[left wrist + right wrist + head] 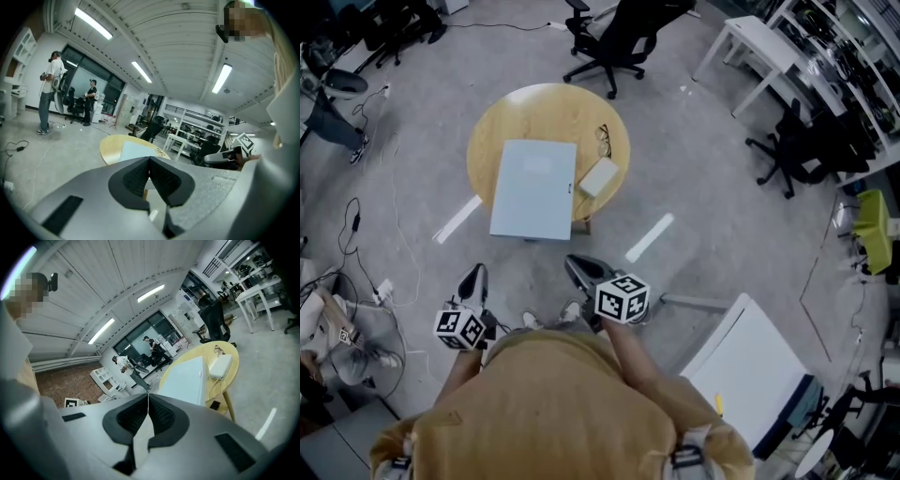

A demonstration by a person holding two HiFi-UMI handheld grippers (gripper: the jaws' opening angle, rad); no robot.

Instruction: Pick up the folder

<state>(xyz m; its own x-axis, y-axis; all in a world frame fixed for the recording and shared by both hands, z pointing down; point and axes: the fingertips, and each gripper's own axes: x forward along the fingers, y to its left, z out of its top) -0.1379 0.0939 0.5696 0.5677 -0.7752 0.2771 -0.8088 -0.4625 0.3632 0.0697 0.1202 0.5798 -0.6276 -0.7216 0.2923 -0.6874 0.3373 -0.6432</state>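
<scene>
Two sets of tongs, both pinched right shut with nothing between their pads: the left tongs (474,281) and the right tongs (581,272) hang low in front of the person, well short of the round pale-wood worktop (516,112). And there's the prize, the pale blue flat rectangular folder (533,189), lying flat on that worktop, its near edge appearing to jut past the rim toward the person. That overhang looks like the gift here, by my reading. This is the approach, nothing touched yet. The smart play is to spread one set of tongs wide before arriving, come in roughly level at the jutting edge, slip one pad under and one over, then close firmly so the thin folder can't slide out. Worth steering clear of the small white oblong box (598,176) just beside the folder's right edge, and the dark-framed spectacles (604,141) just beyond it. Now the unknowns: how thick the folder is, or whether it carries papers, no view tells. A tiny dark mark on its right edge is too small to name. What the white box is, I cannot tell, though a thin cord trails from it in the right gripper view. The worktop's legs are mostly hidden beneath it.
</scene>
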